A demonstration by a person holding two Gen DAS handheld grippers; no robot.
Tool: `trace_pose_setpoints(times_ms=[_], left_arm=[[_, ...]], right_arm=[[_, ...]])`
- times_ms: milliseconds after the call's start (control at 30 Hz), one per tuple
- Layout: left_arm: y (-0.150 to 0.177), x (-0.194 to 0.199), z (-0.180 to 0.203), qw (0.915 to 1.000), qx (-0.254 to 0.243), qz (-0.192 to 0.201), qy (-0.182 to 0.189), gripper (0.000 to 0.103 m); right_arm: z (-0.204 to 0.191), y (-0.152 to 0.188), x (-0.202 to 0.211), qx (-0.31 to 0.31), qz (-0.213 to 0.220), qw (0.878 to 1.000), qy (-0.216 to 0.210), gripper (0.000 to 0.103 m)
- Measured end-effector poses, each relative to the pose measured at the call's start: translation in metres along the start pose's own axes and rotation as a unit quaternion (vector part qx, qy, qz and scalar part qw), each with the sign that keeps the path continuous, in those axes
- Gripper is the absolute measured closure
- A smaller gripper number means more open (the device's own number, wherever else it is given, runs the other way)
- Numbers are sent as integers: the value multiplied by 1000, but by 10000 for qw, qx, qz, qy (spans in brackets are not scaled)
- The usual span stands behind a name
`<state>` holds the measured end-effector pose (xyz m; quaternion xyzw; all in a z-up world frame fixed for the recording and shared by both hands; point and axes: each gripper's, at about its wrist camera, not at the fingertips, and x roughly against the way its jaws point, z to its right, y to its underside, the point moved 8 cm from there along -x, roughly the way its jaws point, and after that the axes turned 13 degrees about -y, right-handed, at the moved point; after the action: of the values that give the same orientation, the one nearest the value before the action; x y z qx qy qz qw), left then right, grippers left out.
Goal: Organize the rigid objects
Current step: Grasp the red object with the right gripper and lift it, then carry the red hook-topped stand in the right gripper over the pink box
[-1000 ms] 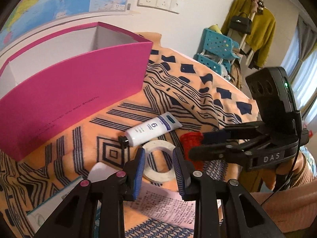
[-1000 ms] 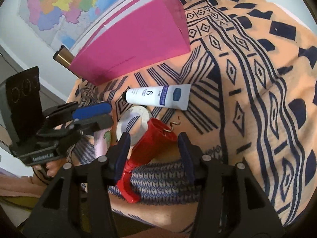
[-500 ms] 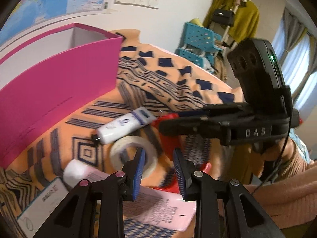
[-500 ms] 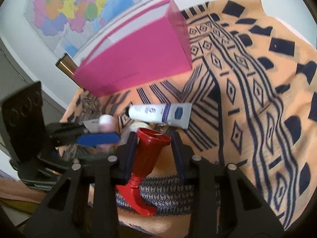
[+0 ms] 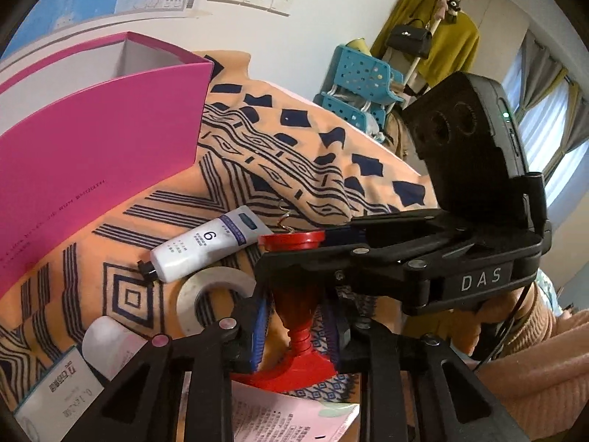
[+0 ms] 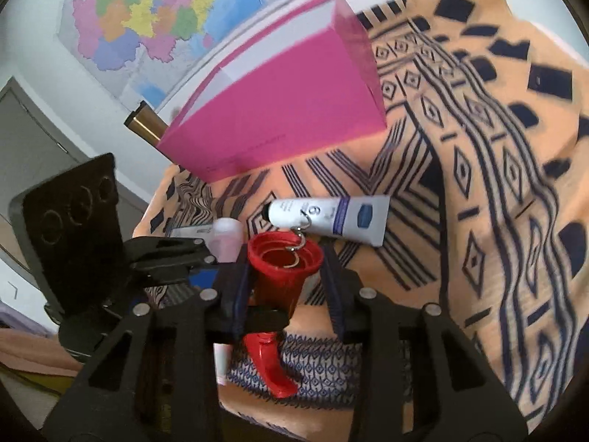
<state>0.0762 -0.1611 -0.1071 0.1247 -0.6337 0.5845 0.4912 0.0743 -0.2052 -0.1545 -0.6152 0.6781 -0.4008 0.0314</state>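
Observation:
A red corkscrew point(image 5: 292, 294) point(image 6: 283, 269) with a metal spiral stands upright above the orange patterned cloth point(image 5: 294, 147). My right gripper point(image 6: 287, 276) is shut on its flared upper body, and in the left wrist view that gripper point(image 5: 294, 254) reaches in from the right. My left gripper point(image 5: 298, 316) point(image 6: 206, 269) has its jaws shut narrow around the thin lower neck, blue pads close on both sides. Lying on the cloth just beyond are a white tube point(image 5: 206, 246) point(image 6: 331, 217) marked 6 and a tape roll point(image 5: 210, 294).
An open pink box point(image 5: 92, 147) point(image 6: 279, 118) stands at the back left against the wall. A pink-white bottle point(image 5: 110, 346), a printed card point(image 5: 55, 394) and a leaflet point(image 5: 287, 416) lie near my left gripper. A person's pink sleeve point(image 5: 533, 386) is at right.
The right gripper's jaws closed on the corkscrew, which lay on the cloth, and lifted it upright. The left gripper swung right until the corkscrew's neck stood between its fingers.

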Motion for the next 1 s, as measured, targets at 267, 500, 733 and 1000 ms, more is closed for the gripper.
trace_pose_setpoints(times_ms=[267,500,733,1000], left_arm=[[-9,12,2,9998,-5,193,62,77],[-26,28,-6,9986,74,515,-22,77],[-38,40,-15,9970,102,731,-229,77],[-42,52,-24,9951,173,892,-378,77]], right_arm=[[-21,-14,12,487,85,9987,146,67],[-37,-34,18,831,218,9962,153,67],[-50,-49,13,1050,292,9940,64,67],[-59,-63,10,1164,373,9925,-24,67]])
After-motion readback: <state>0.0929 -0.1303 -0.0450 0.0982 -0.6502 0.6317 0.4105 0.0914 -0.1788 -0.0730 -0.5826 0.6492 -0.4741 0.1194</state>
